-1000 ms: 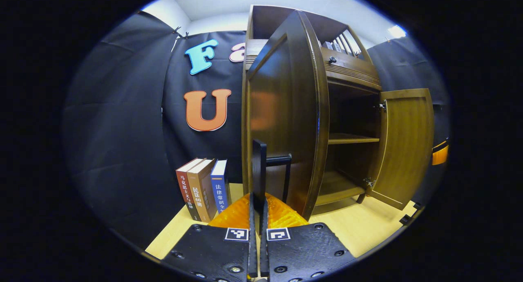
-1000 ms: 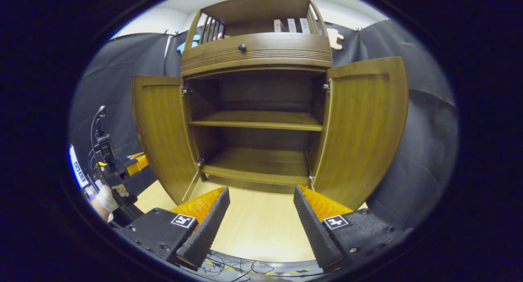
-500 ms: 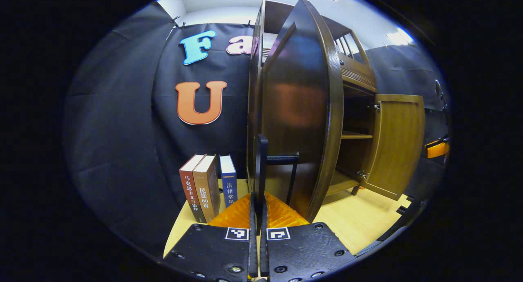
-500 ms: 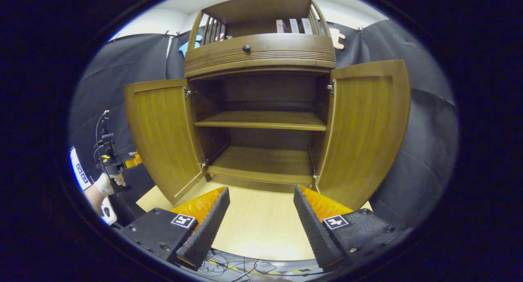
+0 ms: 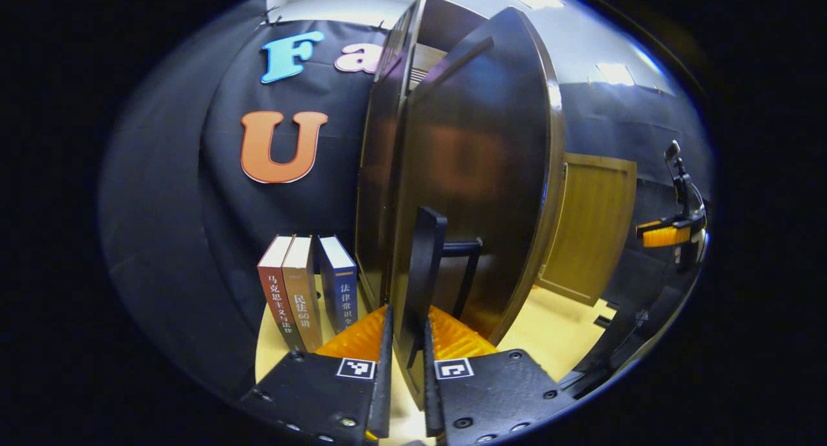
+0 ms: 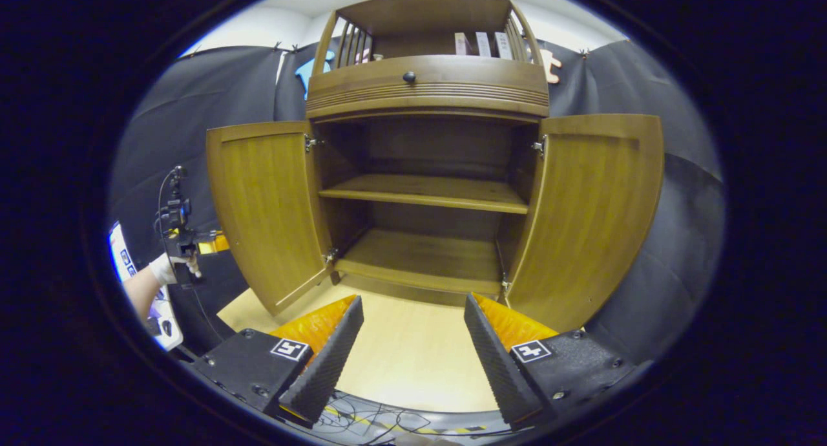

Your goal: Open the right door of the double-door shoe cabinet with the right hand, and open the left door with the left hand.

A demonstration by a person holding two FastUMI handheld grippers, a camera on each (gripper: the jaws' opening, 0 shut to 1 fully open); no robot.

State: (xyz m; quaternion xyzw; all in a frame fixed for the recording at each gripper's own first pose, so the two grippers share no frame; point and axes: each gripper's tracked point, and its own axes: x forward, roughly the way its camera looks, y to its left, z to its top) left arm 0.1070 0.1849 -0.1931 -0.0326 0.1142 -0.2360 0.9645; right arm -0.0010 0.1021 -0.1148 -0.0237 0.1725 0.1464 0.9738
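Left gripper view: jaws seemingly clamp door handle

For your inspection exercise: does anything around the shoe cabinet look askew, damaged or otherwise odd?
Nothing stands out. The left door and right door both hang open and straight, the shelves look level, and the books stand upright.

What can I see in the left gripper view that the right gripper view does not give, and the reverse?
Left gripper view: three books beside the cabinet, and the door handle between the left gripper's fingers. Right gripper view: two shelves, the drawer knob, the open right gripper. Shared: the left door and right door, both open, and the table.
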